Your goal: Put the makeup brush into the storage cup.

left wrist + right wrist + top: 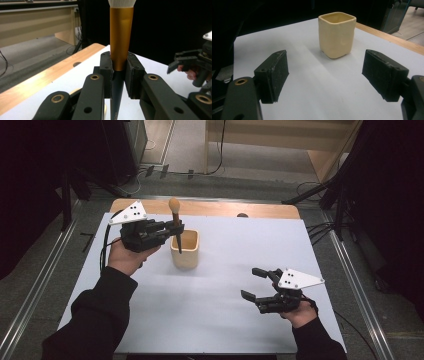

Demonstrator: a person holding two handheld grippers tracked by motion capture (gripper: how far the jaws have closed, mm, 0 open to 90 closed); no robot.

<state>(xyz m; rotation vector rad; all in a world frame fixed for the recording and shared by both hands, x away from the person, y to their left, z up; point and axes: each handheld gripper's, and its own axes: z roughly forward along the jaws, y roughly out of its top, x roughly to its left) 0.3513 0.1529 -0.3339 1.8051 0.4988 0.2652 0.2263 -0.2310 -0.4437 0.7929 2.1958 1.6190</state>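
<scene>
One brush (175, 222), one cup (185, 248), two grippers on the table (220, 320). The high view shows the left gripper (176, 228) holding the brush upright over the cup's near-left rim, tip down at the rim. The left gripper view shows what that one cannot: jaws clamped where the gold ferrule meets the dark handle; bristles cut off at the top edge. The right gripper (254, 283) sits well apart from the cup, jaws wide, nothing between. The right gripper view shows the cup's inside only partly.
</scene>
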